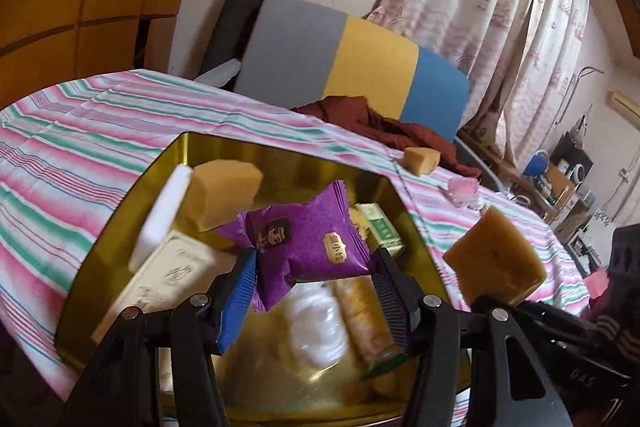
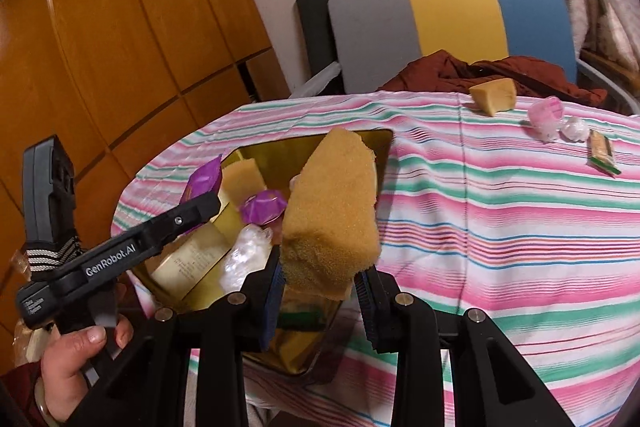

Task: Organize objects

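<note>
gold tin (image 1: pixel 120 235) on striped tablecloth (image 2: pixel 500 227), tricolour chair (image 2: pixel 452 23) behind

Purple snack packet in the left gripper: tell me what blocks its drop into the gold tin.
Nothing visible does. The purple snack packet, held by the left gripper, hangs over the open gold tin. A white wrapped item and other snacks already lie on the floor below it.

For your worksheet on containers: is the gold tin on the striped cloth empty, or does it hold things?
It holds things. Inside the gold tin lie a yellow sponge block, a cream box and a clear-wrapped snack.
</note>
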A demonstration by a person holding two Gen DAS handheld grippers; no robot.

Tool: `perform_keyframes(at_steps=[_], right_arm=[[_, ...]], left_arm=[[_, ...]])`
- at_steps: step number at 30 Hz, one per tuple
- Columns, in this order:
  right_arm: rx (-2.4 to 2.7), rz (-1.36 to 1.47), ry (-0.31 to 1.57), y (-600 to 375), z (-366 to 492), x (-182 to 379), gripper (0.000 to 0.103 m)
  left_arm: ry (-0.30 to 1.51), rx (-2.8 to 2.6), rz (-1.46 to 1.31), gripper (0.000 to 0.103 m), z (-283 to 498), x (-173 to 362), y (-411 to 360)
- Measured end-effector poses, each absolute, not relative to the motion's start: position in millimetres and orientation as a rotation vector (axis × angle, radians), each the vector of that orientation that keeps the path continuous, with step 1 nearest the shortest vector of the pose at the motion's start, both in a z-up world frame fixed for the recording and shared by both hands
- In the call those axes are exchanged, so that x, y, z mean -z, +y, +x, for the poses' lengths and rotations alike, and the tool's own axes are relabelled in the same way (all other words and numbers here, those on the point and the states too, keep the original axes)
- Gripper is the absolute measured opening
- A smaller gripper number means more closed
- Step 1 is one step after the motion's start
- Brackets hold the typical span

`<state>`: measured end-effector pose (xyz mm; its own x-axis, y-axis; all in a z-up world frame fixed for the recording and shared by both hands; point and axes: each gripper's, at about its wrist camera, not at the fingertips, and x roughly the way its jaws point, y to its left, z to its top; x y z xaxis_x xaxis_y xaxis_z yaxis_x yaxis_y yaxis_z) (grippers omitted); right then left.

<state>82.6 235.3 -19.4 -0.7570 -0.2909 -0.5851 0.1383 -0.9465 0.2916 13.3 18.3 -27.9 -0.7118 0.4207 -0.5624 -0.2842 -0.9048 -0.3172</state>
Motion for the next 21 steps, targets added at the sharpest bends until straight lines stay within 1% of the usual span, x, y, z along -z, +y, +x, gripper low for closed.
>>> perform_keyframes(at_steps=[5, 16, 18, 21], right_arm=[[2.683, 0.978, -0.326, 218.2, 79.5, 20.2, 0.034], [2.678, 0.975, -0.333, 196.6, 50.4, 16.2, 0.035], [2.679, 0.98, -0.342, 196.8, 42.8, 15.3, 0.035], [2.679, 0.991, -0.347, 195.5, 31.4, 15.2, 0.035]], left_arm=[[-0.307, -2.573, -0.945, 0.059, 11.4, 30.9, 14.6], [-0.238, -2.604, -0.953, 0.059, 12.2, 29.1, 17.9], [-0.235, -2.615, -0.938, 0.062, 13.8, 27.3, 17.4], [-0.234, -2.624, -0.913, 0.062, 15.6, 23.5, 16.6]])
